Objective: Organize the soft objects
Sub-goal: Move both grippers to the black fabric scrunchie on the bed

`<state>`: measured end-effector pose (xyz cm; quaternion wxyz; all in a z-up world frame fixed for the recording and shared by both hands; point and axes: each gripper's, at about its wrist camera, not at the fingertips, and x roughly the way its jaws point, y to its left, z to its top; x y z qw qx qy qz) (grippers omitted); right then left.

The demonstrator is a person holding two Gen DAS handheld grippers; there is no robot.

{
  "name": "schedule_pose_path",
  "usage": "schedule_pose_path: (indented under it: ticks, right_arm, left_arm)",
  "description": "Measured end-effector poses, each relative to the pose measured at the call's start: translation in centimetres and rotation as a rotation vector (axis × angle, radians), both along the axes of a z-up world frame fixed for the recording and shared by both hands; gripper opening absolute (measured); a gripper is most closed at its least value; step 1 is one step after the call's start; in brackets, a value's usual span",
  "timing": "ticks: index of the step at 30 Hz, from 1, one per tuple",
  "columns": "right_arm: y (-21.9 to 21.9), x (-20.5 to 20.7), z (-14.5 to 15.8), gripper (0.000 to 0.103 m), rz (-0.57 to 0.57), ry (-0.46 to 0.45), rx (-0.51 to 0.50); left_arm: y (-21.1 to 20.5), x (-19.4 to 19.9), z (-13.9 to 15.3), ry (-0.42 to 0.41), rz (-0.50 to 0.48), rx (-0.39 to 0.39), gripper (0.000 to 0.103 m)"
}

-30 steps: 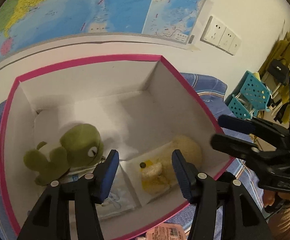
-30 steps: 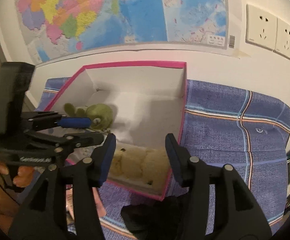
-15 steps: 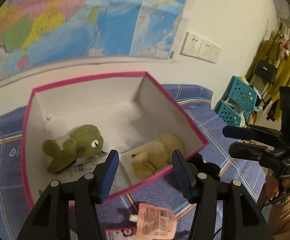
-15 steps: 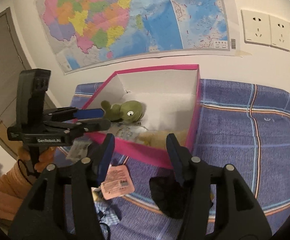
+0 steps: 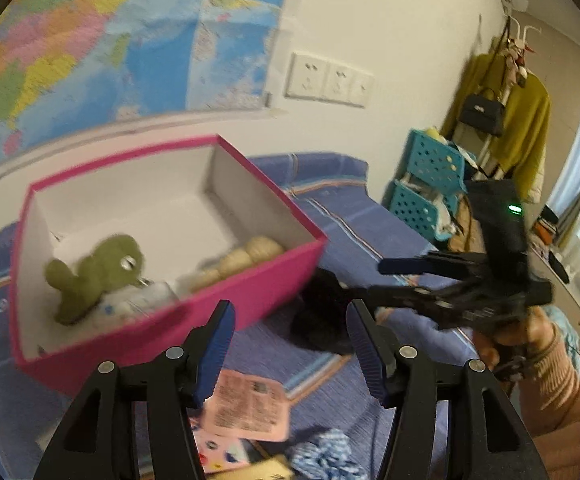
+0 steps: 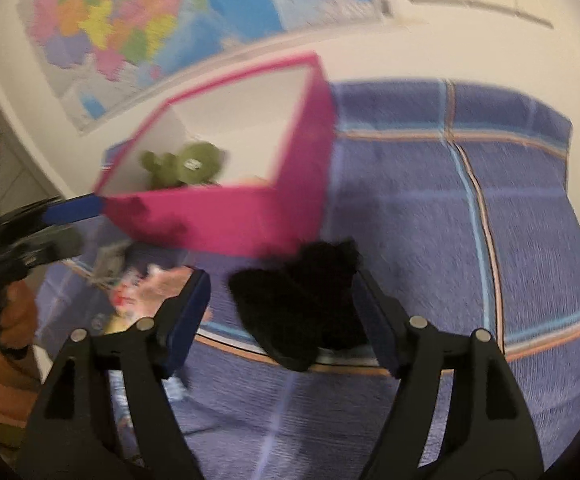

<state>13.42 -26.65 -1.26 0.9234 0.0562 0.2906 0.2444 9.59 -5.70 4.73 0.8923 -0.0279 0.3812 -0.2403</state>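
Note:
A pink box (image 5: 249, 304) (image 6: 225, 220) on the blue checked cloth holds a green plush (image 5: 97, 276) (image 6: 187, 164) and a pale yellow plush (image 5: 245, 256). A black fuzzy soft thing (image 6: 302, 312) (image 5: 322, 316) lies on the cloth in front of the box's right corner. My right gripper (image 6: 279, 284) (image 5: 374, 276) hangs low over it, jaws opening, with the black thing between the fingers and the pads apart from it. My left gripper (image 5: 290, 344) (image 6: 65, 224) is in front of the box, jaws opening, with nothing between them.
A pink packet (image 5: 245, 408), a patterned card and a blue-white fabric scrunchie (image 5: 326, 456) lie on the cloth near the front edge. Turquoise baskets (image 5: 430, 184) and hanging clothes stand to the right. A map-covered wall runs behind the box.
Both grippers have drawn back from over the box. The right one has sunk toward the black thing and its jaws have widened. The left one now looks at the box's front wall.

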Motion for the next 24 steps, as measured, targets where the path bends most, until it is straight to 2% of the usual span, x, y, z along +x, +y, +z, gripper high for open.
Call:
schedule_pose_path:
  ticks: [7,14,17,20,24]
  right_arm:
    - [-1.1,2.4,-3.3,0.074,-0.047,0.104,0.056]
    - [-0.6,3.1,-4.5,0.074,-0.067,0.108,0.058]
    - [-0.5,3.3,-5.0,0.074,-0.076,0.107,0.050]
    - [-0.4,3.3,-5.3,0.074,-0.090,0.106,0.050]
    - [-0.4,2.5,-5.6,0.074,-0.093,0.113,0.076]
  left_arm:
    - [-3.0,1.4,-4.0,0.114,-0.039,0.031,0.059]
    - [-5.3,4.5,-7.2,0.215,-0.035,0.074,0.057]
    - [-6.0,5.4,-8.3,0.250,-0.037,0.096,0.051]
    - [-6.4,6.0,-9.3,0.290,-0.039,0.107,0.040]
    - [-6.8,5.6,-9.5,0.297,-0.064,0.110,0.029]
